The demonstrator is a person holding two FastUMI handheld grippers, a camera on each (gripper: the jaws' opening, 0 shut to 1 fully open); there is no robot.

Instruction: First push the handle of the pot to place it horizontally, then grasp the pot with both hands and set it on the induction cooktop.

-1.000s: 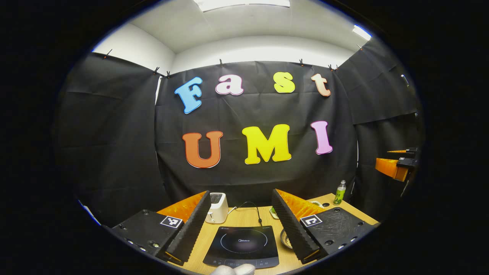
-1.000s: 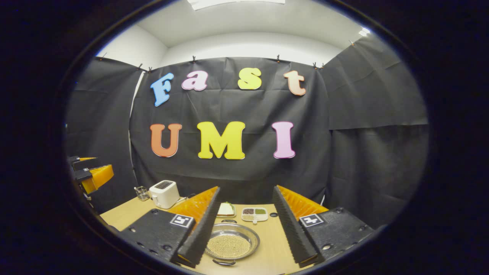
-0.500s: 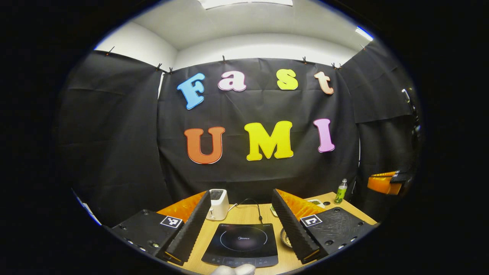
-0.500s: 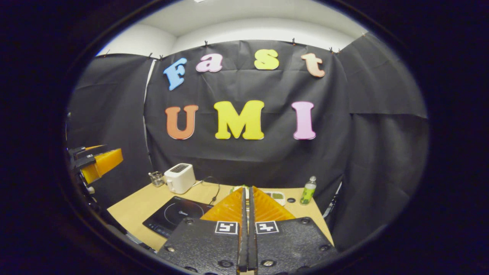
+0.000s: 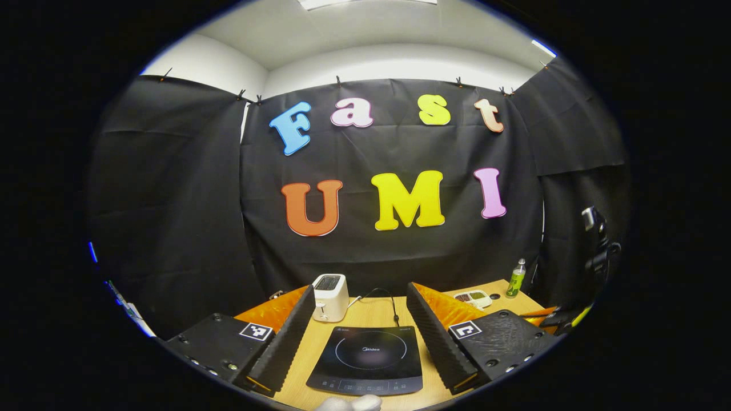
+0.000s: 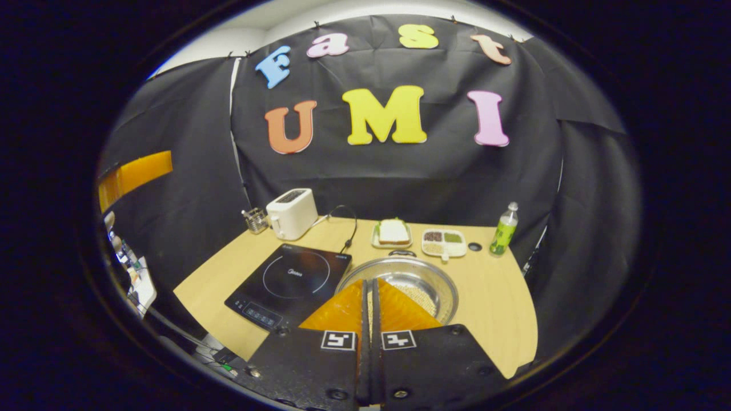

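The left gripper [image 5: 361,337] is hanging with its fingers spread wide above the induction cooktop [image 5: 366,361], gripping nothing. The right gripper [image 6: 369,297] is sitting with its fingers pressed together, empty, over the near rim of the pot [image 6: 412,281]. The pot is resting on the table [image 6: 497,297] just right of the induction cooktop, grain lying in its bottom. A toaster [image 6: 292,213] is standing at the far left, a green bottle [image 6: 503,230] at the far right.
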